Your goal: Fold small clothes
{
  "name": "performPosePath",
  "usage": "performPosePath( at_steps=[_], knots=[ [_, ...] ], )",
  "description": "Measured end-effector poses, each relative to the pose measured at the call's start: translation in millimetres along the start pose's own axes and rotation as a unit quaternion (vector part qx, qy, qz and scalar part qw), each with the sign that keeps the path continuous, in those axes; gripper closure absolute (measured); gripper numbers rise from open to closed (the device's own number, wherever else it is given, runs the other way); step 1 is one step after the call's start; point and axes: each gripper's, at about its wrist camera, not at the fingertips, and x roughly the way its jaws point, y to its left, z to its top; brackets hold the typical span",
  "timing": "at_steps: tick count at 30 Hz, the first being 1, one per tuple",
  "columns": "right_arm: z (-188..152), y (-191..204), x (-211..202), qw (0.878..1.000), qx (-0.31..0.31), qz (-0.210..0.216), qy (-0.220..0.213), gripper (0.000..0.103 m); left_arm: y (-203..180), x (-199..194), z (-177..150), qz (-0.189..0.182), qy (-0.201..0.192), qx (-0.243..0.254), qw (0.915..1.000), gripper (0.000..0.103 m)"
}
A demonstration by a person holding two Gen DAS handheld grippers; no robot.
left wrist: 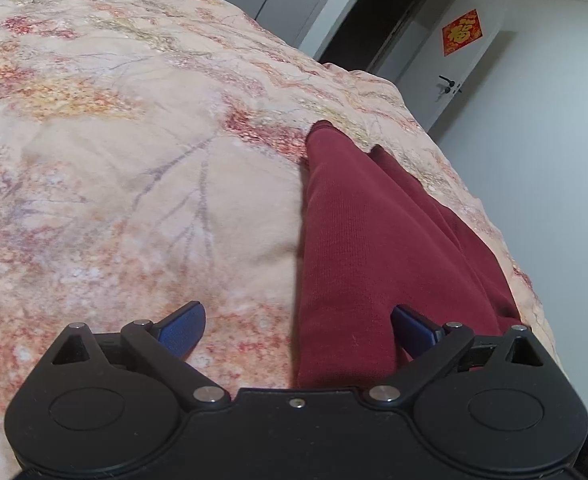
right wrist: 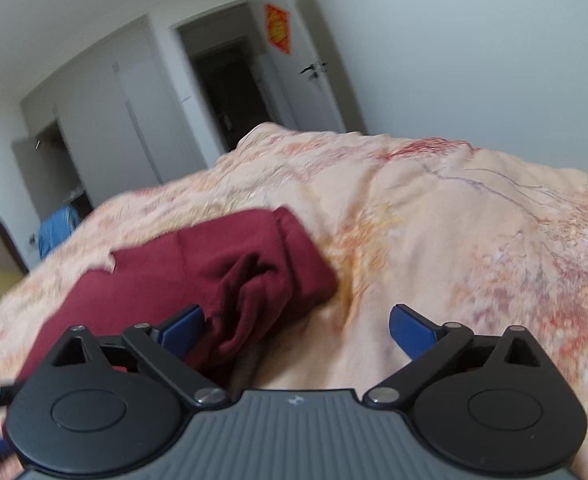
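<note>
Maroon garment [left wrist: 374, 232] lies lower right on the quilt [left wrist: 133, 160]; I keep L gripper [left wrist: 298, 330] & R gripper [right wrist: 296, 330] released, empty, prob. lining up the next fold.

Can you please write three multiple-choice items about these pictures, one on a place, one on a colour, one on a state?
1. Where does the garment lie?
A. On the floral bedspread
B. On the floor
C. On a door handle

2. What colour is the garment?
A. Blue
B. Dark red
C. White

3. How does the right gripper stand?
A. Shut on the garment
B. Shut on nothing
C. Open, gripping nothing

Answers:
1. A: both views show the garment resting on the bedspread.
2. B: the cloth is dark red all over in both views.
3. C: in the right wrist view the blue pads stand wide apart; one pad is next to the bunched cloth, but nothing is pinched between them.
</note>
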Motion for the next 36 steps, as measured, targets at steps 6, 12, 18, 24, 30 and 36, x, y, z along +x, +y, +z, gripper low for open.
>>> performPosePath(
  at_steps=[6,12,18,24,30,36],
  knots=[
    [-10,8,-8,1.000,-0.031,-0.005,0.003,0.001,2,-3,-1,-0.001,0.004,0.002,1.0000,0.004],
    [10,-14,-22,0.998,0.035,0.034,-0.026,0.000,2,-2,-2,-0.001,0.003,0.004,1.0000,0.003],
    [48,-25,-11,0.999,0.000,0.042,-0.026,0.016,3,-1,-4,-0.003,0.001,0.004,1.0000,0.002],
    [46,-16,-3,0.994,-0.035,0.102,0.014,0.064,2,-1,-5,-0.002,0.001,0.008,1.0000,0.001],
    [27,-8,-5,0.992,-0.072,0.099,0.044,0.097,3,0,-5,-0.005,0.003,0.007,1.0000,0.001],
    [21,-6,-20,0.988,-0.116,0.090,0.046,0.097,3,-1,-5,-0.006,0.005,0.007,0.9999,0.001]
  ],
)
